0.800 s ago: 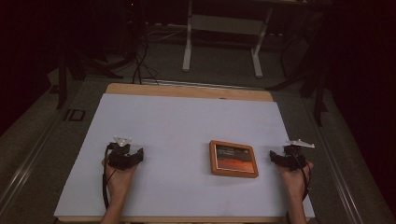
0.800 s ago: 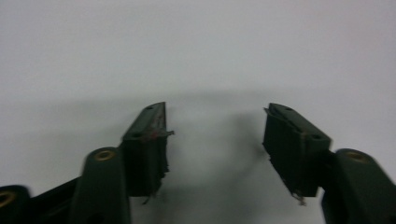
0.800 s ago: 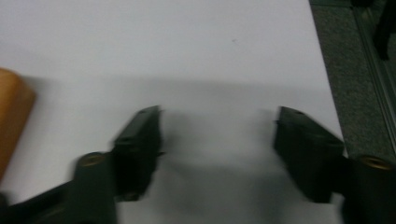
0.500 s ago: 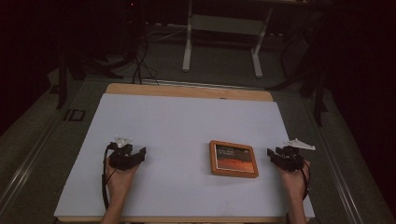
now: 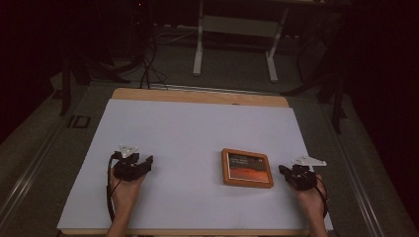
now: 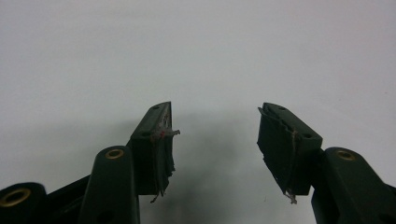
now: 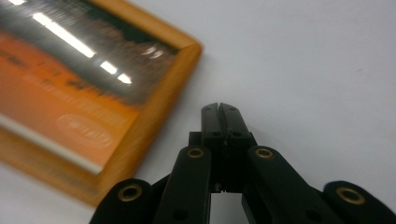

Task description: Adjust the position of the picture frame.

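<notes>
From the high view, your left gripper (image 5: 146,162) rested on the white table cover (image 5: 197,133) at the near left, its jaws pointing toward the middle of the table and standing apart with nothing between them. Your left hand (image 5: 124,190) held it from behind, and its cable ran down beside your wrist. Your right gripper (image 5: 282,170) sat at the near right, held by your right hand (image 5: 310,197), with its tip aimed at the wooden-framed picture (image 5: 247,168). That picture lay flat on the cover, right of centre and near your edge, its orange-and-dark face up. The tip of your right gripper was just beside the frame's right edge; from this height you could not tell whether it touched. Your two grippers were well apart, with the picture between them but much closer to the right one.

In the left gripper view, your left gripper (image 6: 215,135) had its jaws spread, the worn pads (image 6: 161,149) facing each other over bare white cover (image 6: 196,51), gripping nothing.

In the right gripper view, your right gripper (image 7: 219,112) was clenched, jaws pressed together with nothing caught in them. The wooden-framed picture (image 7: 79,107) lay up and to the left of the tip, its corner (image 7: 189,49) close by, but a strip of white cover showed between the frame and the jaws.
</notes>
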Motion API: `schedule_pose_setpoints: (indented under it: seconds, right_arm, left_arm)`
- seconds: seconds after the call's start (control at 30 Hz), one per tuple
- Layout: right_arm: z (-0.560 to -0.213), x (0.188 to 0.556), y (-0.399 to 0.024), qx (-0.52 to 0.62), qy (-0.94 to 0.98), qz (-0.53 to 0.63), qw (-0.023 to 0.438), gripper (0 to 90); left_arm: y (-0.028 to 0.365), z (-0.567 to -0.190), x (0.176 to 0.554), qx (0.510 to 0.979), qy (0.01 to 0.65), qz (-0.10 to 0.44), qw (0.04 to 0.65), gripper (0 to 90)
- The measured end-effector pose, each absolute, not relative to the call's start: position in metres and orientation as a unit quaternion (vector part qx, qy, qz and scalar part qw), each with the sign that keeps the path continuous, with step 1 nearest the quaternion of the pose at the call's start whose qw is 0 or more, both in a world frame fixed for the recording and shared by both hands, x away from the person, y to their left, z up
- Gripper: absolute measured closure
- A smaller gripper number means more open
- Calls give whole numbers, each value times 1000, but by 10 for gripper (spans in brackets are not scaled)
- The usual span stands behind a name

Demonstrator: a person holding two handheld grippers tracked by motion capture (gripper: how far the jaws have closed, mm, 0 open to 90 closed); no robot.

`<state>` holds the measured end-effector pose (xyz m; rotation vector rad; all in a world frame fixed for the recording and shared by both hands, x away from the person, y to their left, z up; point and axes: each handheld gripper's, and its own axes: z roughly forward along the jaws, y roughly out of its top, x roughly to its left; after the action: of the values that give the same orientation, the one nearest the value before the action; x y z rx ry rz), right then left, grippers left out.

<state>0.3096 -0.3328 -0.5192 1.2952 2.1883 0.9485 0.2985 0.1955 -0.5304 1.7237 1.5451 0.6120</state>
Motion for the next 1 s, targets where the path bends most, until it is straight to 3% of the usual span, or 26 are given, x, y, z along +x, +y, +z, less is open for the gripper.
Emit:
schedule_pose_setpoints:
  seconds: [0.6, 1.0]
  right_arm:
    - [-531, 303, -320, 455, 810, 332, 165, 900]
    - [-531, 281, -312, 416, 833, 335, 144, 900]
  left_arm:
    - [198, -532, 299, 667, 608, 236, 359, 448]
    - [196, -533, 300, 670, 608, 233, 356, 448]
